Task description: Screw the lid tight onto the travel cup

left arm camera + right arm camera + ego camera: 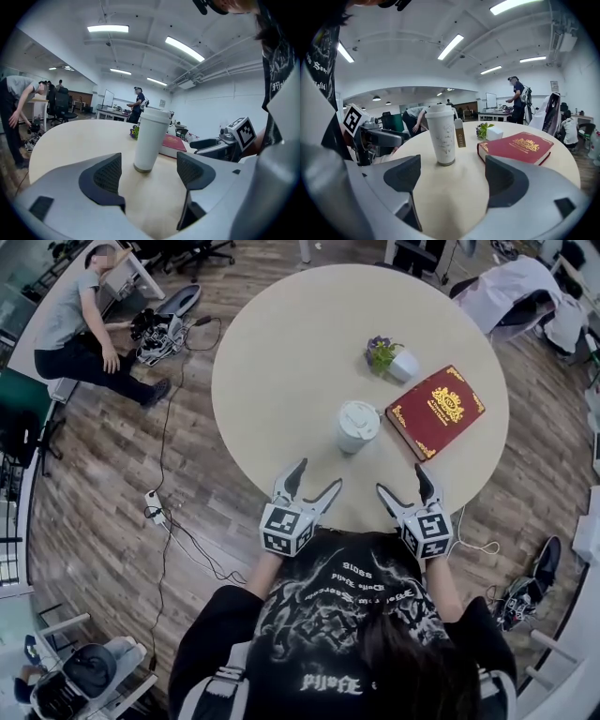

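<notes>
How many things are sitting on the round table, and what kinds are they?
travel cup: 1
red book: 1
potted plant: 1
Total: 3

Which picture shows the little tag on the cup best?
The right gripper view: the brown tag hangs beside the white cup, facing that camera. The head view looks down on the lid and the left gripper view sees the cup's other side; neither shows the tag.
</notes>
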`<act>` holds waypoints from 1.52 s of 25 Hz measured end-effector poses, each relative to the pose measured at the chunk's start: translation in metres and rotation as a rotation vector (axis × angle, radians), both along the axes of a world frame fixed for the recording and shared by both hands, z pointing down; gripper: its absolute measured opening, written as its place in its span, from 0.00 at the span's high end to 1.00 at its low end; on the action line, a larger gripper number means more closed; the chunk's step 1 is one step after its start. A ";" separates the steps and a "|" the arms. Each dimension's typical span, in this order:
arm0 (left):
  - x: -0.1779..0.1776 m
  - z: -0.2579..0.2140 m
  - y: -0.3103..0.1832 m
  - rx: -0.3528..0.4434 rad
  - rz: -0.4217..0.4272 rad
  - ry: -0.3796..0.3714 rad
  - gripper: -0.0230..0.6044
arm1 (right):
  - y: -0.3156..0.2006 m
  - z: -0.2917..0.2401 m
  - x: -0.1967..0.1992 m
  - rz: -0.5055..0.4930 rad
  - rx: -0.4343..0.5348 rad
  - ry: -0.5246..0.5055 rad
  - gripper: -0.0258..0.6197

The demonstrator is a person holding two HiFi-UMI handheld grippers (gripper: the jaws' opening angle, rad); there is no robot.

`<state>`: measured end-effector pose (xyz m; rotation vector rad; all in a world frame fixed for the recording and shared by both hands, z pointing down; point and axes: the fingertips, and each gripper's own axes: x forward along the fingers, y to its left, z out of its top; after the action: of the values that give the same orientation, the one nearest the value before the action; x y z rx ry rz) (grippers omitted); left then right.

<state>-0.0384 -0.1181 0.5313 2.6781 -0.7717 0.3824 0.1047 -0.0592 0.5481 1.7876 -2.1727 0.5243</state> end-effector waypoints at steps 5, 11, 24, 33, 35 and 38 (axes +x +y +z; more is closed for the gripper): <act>0.001 -0.012 -0.001 0.013 -0.025 0.021 0.42 | -0.010 -0.028 -0.004 0.027 0.077 0.036 0.50; 0.005 -0.026 0.001 0.056 -0.048 0.046 0.82 | -0.015 -0.039 -0.004 0.049 0.106 0.054 0.87; 0.005 -0.029 -0.008 0.042 -0.102 0.075 0.93 | -0.016 -0.034 -0.006 0.056 0.068 0.063 0.95; 0.005 -0.026 -0.009 0.058 -0.095 0.052 0.93 | -0.018 -0.035 -0.007 0.052 0.072 0.068 0.95; 0.005 -0.025 -0.010 0.059 -0.095 0.046 0.93 | -0.018 -0.035 -0.007 0.052 0.073 0.067 0.95; 0.006 -0.022 -0.010 0.067 -0.091 0.029 0.93 | -0.019 -0.035 -0.005 0.061 0.077 0.056 0.95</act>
<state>-0.0321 -0.1284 0.5094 2.6918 -0.9093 0.3001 0.0997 -0.0777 0.5130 1.8909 -2.1337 0.4041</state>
